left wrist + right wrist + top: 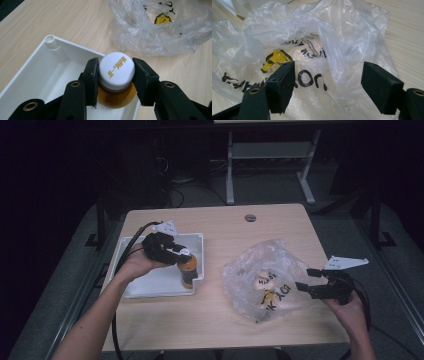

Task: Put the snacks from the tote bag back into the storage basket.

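Amber bottle (188,270): upright in the near right corner of the tray; white cap (116,70) with gold print, amber liquid visible below the cap.
Left gripper (181,256): held in the person's left hand (137,265), over the right part of the tray, pointing toward the bottle top.
Left fingers (92,75): closed on the white cap, one pad on each side, both pads touching it; the bottle base is hidden, so contact with the tray floor cannot be told.
Tray (150,282): white plastic, shallow, on the left half of the desk; one round corner post shows in the left gripper view (50,40).
Plastic bag (267,277): clear, crumpled, black lettering and a yellow mark; lies on the right half of the desk, apart from the tray; pale items inside, kind unclear.
Right gripper (307,279): held in the person's right hand (350,310), at the right edge of the bag, pointing left toward it.
Right fingers (282,83): wide apart; bag film lies beyond and between them, neither pad pressing on it.
Desk (220,220): light wood top, round grey plug near the far edge.
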{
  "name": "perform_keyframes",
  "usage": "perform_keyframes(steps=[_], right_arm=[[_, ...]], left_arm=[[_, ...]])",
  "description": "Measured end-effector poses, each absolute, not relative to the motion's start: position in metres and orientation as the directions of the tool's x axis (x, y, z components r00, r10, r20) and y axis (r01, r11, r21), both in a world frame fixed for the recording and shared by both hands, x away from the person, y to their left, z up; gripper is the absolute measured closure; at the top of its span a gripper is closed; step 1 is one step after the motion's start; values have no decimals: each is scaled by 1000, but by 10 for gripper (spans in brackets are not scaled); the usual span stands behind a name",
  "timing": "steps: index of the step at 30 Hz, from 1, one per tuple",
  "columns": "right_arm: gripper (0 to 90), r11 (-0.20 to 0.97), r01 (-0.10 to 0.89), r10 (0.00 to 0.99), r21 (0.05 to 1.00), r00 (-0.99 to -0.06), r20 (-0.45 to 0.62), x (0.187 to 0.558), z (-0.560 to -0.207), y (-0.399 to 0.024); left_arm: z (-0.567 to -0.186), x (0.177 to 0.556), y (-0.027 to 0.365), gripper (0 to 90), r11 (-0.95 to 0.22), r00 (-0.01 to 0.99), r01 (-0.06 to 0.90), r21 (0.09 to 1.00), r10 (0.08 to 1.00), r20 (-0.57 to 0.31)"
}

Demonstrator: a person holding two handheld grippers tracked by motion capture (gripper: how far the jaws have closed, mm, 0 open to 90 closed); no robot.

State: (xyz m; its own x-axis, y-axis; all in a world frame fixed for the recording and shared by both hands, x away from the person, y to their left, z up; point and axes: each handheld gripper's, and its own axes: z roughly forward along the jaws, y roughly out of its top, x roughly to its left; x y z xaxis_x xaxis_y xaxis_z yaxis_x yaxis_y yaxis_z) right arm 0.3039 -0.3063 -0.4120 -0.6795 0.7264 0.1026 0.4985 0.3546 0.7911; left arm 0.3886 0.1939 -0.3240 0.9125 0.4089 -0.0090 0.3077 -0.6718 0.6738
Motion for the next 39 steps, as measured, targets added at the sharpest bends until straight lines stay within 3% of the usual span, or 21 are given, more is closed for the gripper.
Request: perform_keyframes(steps=[5, 21, 39], right_arm=[[266, 353, 499, 727, 791, -679, 104, 303, -413, -306], [262, 358, 504, 727, 786, -678, 104, 302, -414, -303], [260, 355, 502, 725, 789, -680, 106, 301, -414, -303]], left_arm=[[-324, 388, 193, 571, -673, 911, 313, 670, 413, -10], [-327, 388, 194, 381, -651, 903, 335, 681, 428, -36], [-320, 381, 204, 322, -612, 885, 350, 709, 464, -36]])
